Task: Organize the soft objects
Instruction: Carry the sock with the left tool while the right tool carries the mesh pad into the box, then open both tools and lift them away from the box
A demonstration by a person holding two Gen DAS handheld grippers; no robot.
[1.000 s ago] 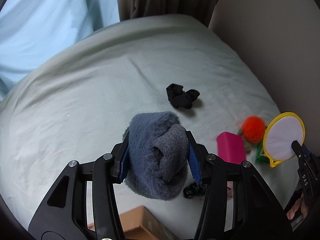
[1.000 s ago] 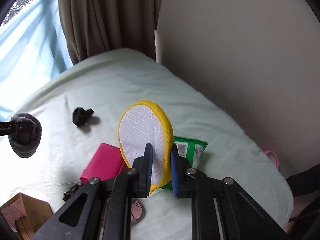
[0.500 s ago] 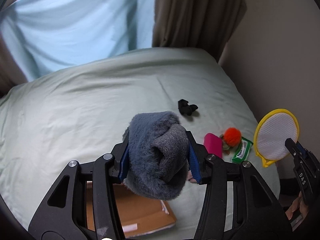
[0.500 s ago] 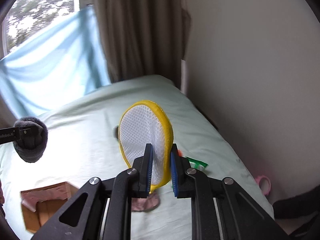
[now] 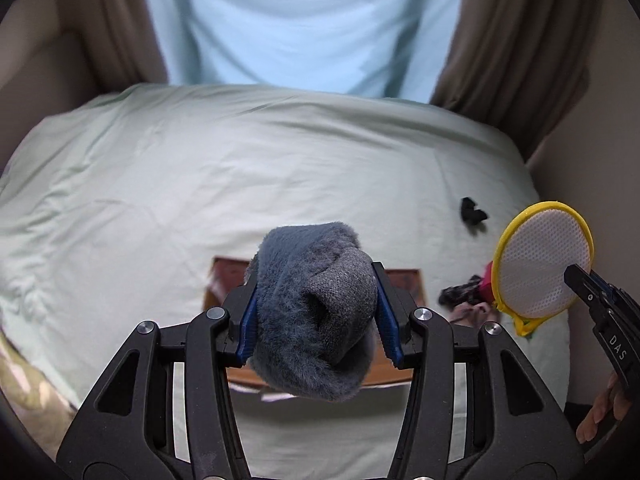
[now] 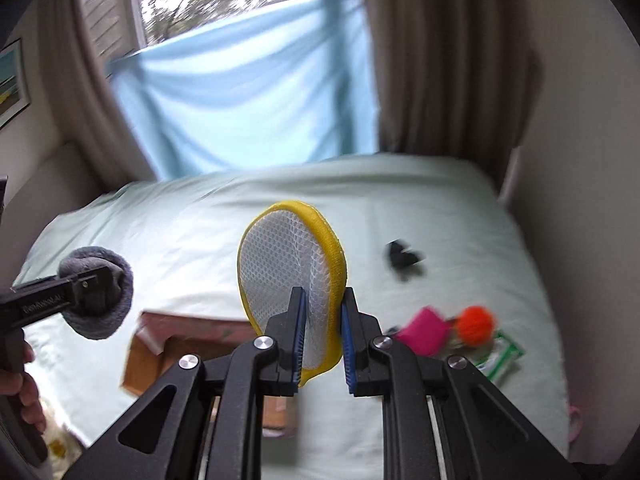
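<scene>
Left wrist view shows our left gripper [image 5: 314, 314] with its blue-padded fingers [image 5: 247, 320] pinching a fuzzy grey-blue rolled sock [image 5: 316, 308], which bulges out above and below the pads. Directly behind the sock, an open brown cardboard box [image 5: 400, 284] lies on the pale green bedsheet [image 5: 200, 184]. Far to the right sits a small crumpled black cloth [image 5: 472, 214], well apart from the box.

Over on the right wrist view, our right gripper [image 6: 322, 338] has its fingers [image 6: 298, 332] closed on the lower edge of a yellow-rimmed oval pad with white mesh [image 6: 292, 280], which stands upright between them; the left pad presses the mesh, while the right pad sits just beside the yellow rim, and we cannot tell whether it touches. Behind and below the pad lies the same cardboard box [image 6: 160, 356]. To the right, blurred, a bright pink soft block [image 6: 424, 330] lies just beside an orange fluffy pom-pom [image 6: 474, 326], with a green and white packet [image 6: 502, 358] next to them. Our left gripper [image 6: 86, 290] with the grey sock [image 6: 116, 304] hangs above the sheet at the left edge. Beyond the bed, a light blue cloth [image 6: 248, 104] hangs between brown curtains [image 6: 440, 60].
</scene>
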